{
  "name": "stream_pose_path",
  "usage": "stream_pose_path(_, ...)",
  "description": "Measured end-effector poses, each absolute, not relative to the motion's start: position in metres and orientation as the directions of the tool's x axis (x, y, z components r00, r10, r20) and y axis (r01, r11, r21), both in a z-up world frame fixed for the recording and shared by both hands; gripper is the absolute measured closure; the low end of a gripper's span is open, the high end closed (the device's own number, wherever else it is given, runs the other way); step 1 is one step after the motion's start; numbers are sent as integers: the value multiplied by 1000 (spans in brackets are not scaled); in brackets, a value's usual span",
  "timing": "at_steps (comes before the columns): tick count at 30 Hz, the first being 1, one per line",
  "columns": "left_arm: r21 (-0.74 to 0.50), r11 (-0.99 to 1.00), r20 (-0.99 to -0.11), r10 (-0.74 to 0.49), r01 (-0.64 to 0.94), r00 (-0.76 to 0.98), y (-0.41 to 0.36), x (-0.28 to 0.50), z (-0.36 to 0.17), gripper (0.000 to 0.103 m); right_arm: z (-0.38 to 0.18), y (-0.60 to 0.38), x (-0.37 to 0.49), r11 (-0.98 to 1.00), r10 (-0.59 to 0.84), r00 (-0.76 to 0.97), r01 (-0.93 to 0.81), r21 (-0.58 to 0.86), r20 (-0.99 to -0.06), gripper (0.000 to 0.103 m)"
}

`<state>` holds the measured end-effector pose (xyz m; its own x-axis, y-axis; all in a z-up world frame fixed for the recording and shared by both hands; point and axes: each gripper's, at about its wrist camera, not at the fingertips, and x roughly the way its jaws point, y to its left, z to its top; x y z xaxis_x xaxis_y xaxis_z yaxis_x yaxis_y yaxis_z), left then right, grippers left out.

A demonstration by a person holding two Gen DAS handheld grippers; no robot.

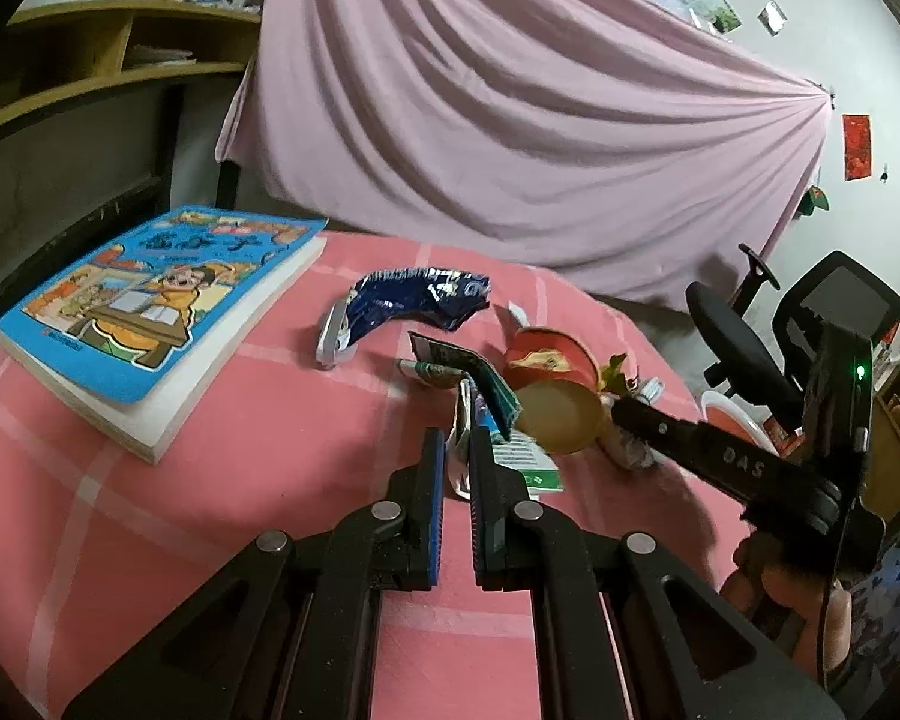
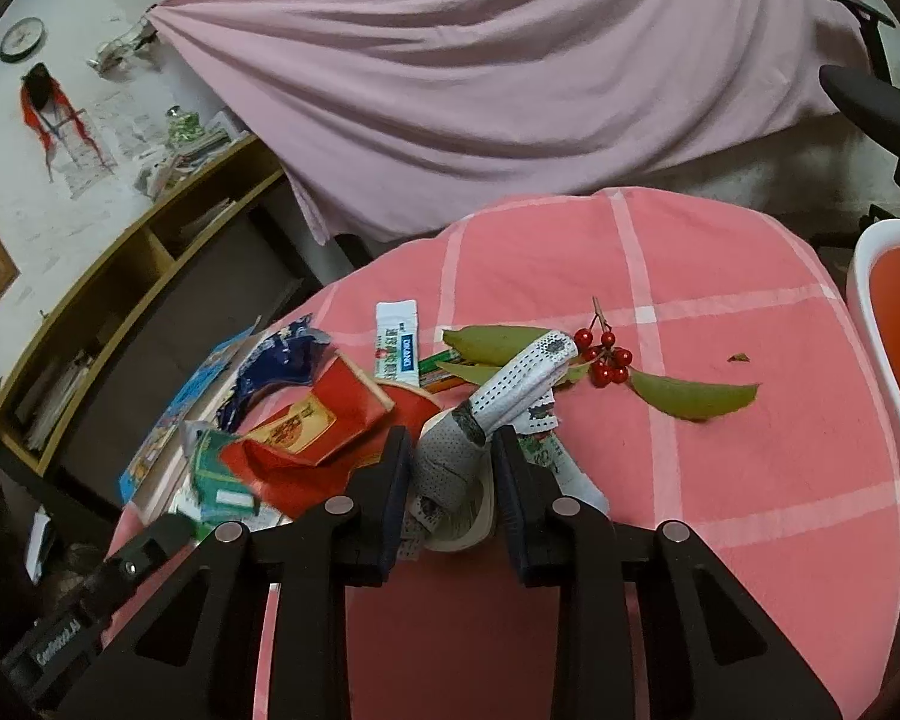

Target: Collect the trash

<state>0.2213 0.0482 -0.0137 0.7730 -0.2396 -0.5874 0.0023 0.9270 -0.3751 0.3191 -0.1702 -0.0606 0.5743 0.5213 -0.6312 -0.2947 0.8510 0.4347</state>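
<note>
Home room: bookshelf [image 1: 132, 54], office chair [image 1: 744, 342]

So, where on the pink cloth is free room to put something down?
Bare cloth lies right of the green leaf and red berries, and between the book and the blue wrapper. Around the red cup it is crowded.

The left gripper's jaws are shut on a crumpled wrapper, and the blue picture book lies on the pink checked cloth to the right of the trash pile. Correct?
Not quite. In the left wrist view the blue picture book lies to the left of the trash pile, not the right. The rest stands: the left gripper is shut on a crumpled wrapper, and the book rests on the pink checked cloth.
</note>
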Motion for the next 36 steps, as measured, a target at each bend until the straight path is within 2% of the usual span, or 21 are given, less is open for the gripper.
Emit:
stream_pose_path(8, -319, 946, -558, -234, 55, 796, 24, 186, -7, 99, -47, -199, 276, 834, 546, 613, -332, 441, -571, 77)
stream_pose_path(13, -266, 959, -476, -215, 93, 853, 3, 165, 9, 99, -35, -201, 258, 836, 547, 636, -376, 401, -544, 77)
stream_pose_path(22, -264, 960, -432, -209, 98, 877, -15, 160, 27, 99, -19, -205, 237, 829, 560, 686, -455, 326, -465, 77)
stream_pose_path(27, -274, 959, -468, -195, 68, 862, -17, 161, 21, 99, -33, -205, 249, 819, 573, 614, -438, 369, -543, 77)
stream_pose_path(29, -259, 965, -506, -178, 49, 844, -18, 163, 12, 99, -41, -204, 253, 836, 548, 584, -417, 357, -599, 77)
stream_pose_path(33, -259, 966, -549, -169, 26, 819, -14, 163, -2, 99, -47, -205, 252, 857, 510, 561, -399, 327, -652, 77)
stream_pose_path(34, -262, 965, -555, -169, 22, 814, -13, 163, -5, 99, -47, -205, 252, 865, 494, 561, -394, 310, -664, 75)
stream_pose_path(36, -269, 963, -559, -174, 21, 811, -10, 162, -8, 99, -48, -206, 249, 871, 482, 566, -390, 298, -669, 65)
